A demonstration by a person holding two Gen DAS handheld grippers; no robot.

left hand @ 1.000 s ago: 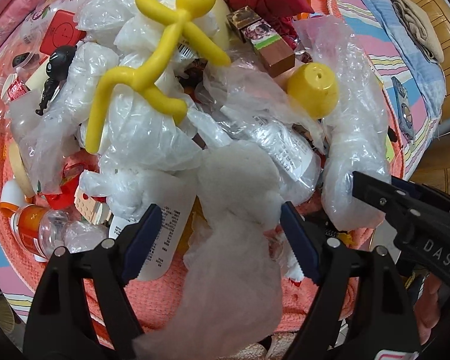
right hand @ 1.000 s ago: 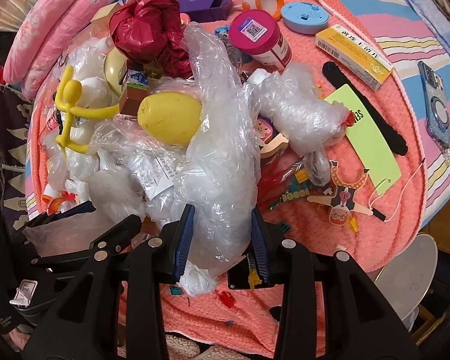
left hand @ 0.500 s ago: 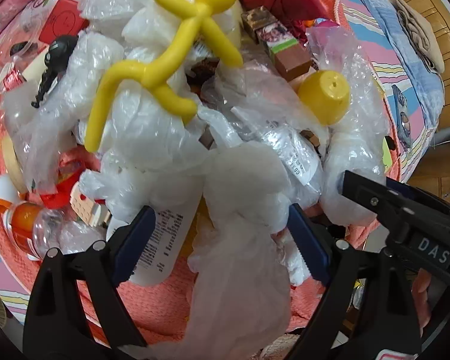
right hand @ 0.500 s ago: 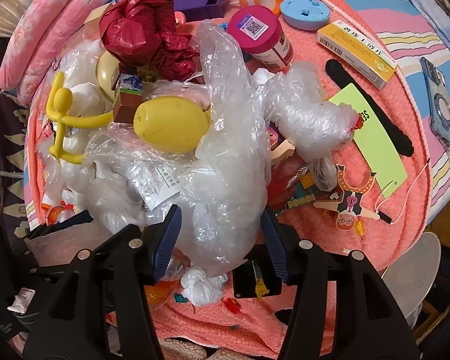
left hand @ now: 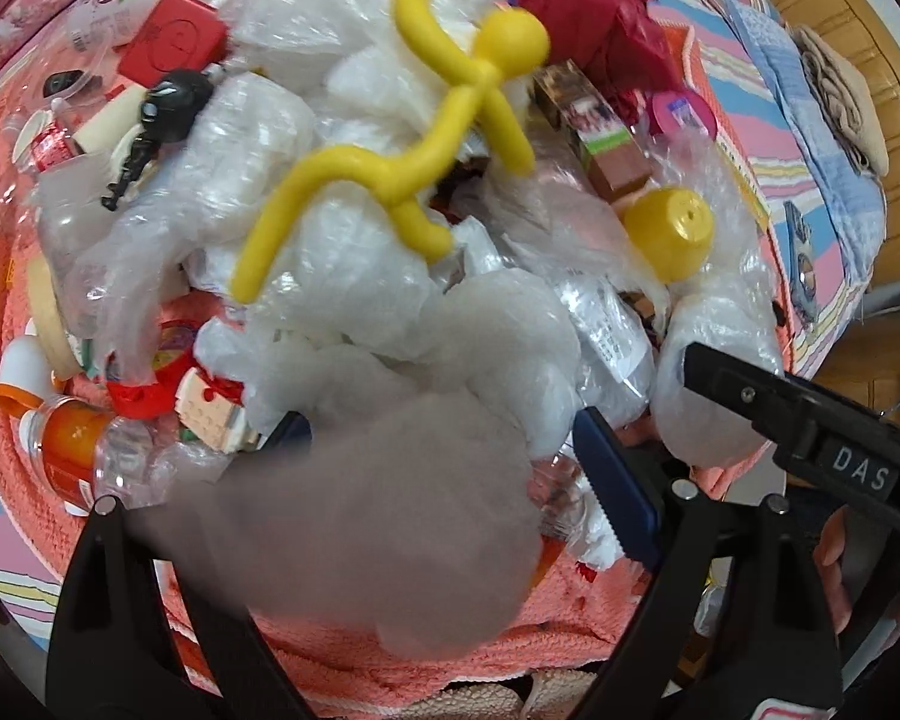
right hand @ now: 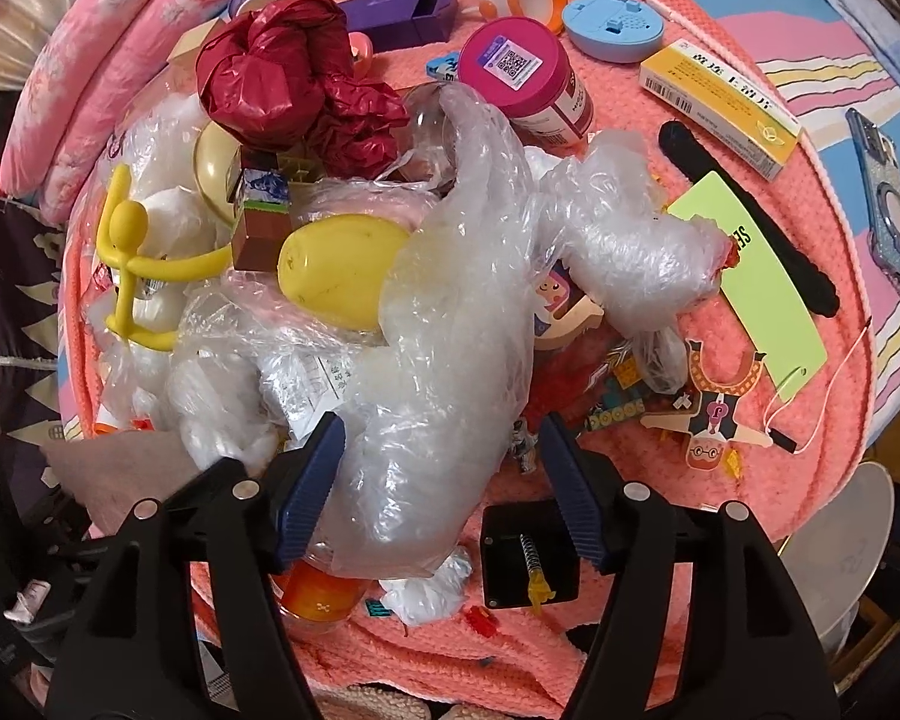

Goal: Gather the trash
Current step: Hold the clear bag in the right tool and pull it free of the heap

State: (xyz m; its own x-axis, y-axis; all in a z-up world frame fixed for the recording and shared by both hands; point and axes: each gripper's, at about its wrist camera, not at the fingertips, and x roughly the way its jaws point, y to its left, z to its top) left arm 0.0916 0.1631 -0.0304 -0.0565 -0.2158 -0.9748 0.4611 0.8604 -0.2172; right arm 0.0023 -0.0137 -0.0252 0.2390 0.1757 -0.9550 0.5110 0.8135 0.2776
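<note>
Right gripper (right hand: 441, 480) jaws have widened around the clear plastic bag (right hand: 450, 330), releasing it; left gripper (left hand: 444, 468) stands wide astride white wrapping (left hand: 390, 510).

Readable text, left wrist view: "DAS" in pale capitals on a black gripper body (left hand: 858, 474) at 4 o'clock. Printed label (left hand: 609, 339) under clear plastic, just right of centre: lines of print, too small to read

Right wrist view: QR code on white sticker atop a pink-lidded jar (right hand: 513, 63) at 12 o'clock; code only, side lettering illegible. Yellow-and-white carton (right hand: 720, 102) at 2 o'clock: barcode and printed characters, not legible. Lime green card (right hand: 750, 282) at 3 o'clock: dark letters "SE" at its edge, rest hidden by plastic wrap. Receipt-like slip (right hand: 318, 375) near centre: print unreadable
</note>
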